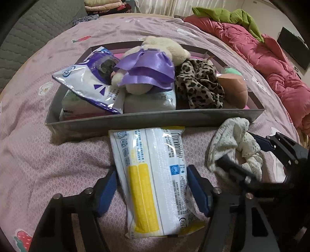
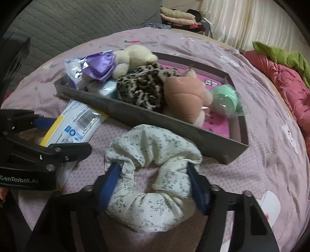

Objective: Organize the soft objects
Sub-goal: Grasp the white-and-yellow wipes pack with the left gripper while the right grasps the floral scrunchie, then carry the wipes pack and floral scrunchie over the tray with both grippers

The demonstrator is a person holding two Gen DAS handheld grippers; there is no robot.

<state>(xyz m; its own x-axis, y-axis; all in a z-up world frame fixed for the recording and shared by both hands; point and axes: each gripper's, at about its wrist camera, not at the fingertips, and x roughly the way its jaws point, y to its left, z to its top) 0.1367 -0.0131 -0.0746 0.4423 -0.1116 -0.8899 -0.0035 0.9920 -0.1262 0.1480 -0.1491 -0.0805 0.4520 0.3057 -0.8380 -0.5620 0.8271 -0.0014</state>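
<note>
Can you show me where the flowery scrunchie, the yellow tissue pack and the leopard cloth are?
scrunchie [image 2: 153,186], right wrist view, front puffy loop.
tissue pack [image 1: 153,174], left wrist view, middle of wrapper.
leopard cloth [image 1: 199,87], left wrist view, middle of the bunch.

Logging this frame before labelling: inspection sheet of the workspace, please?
Surface: pink patterned bedspread, rumpled.
Job's things: grey tray holds plush toy, leopard fabric, packets; tissue pack and floral scrunchie lie outside, in front.
Clutter: red quilt, green cloth, folded laundry at the bed's edges.
Grippers: left hand-held gripper pads touch the tissue pack; right hand-held gripper pads press the scrunchie.
Cables: nothing seen.
Surroundings: curtain, quilted grey panel.
</note>
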